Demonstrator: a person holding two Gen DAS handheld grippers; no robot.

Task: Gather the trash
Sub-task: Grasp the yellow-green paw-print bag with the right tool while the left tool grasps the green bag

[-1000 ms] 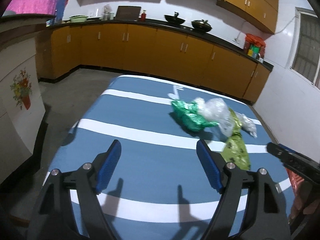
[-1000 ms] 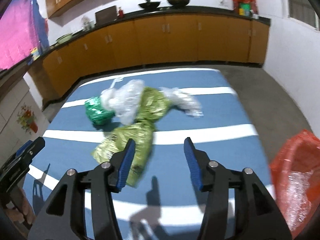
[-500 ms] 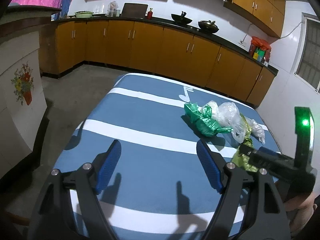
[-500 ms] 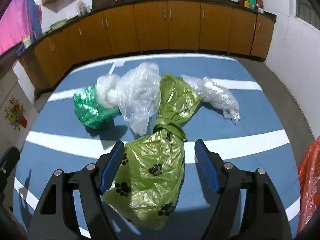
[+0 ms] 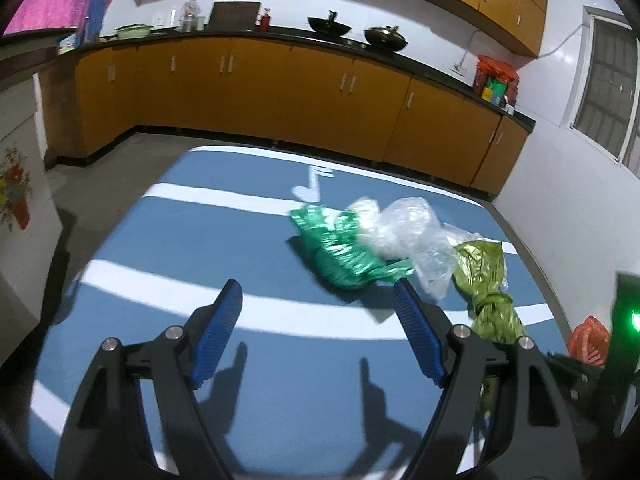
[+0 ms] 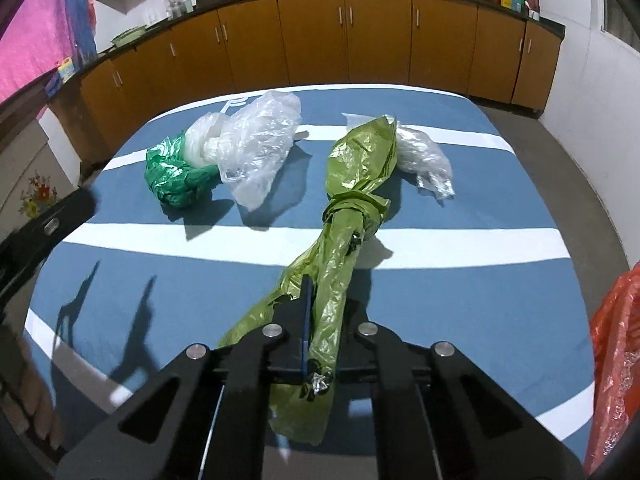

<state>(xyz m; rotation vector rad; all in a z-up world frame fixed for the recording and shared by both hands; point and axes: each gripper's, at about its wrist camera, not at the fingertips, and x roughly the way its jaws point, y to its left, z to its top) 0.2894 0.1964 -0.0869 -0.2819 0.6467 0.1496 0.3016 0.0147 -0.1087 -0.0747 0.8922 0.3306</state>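
— Orange kitchen cabinets (image 6: 312, 36) line the far wall behind a blue table with white stripes (image 6: 460, 184). Where is the trash?

— On that table. A yellow-green plastic bag (image 6: 352, 184) lies stretched from mid-table toward the near edge, and the right gripper (image 6: 316, 312) has its fingers pinched together on the bag's near end.

— What sits around it?

— A small clear bag (image 6: 424, 156) touches its far end on the right. To the left, apart from it, a larger clear bag (image 6: 256, 140) rests against a crumpled dark green bag (image 6: 176, 176).

— And the other tool?

— The left gripper (image 5: 316, 328) hovers over bare table with its blue fingers (image 5: 218, 336) spread wide, gripping nothing; the dark green bag (image 5: 340, 248) lies just beyond its right finger. An orange-red bag (image 6: 616, 360) hangs at the table's right edge.
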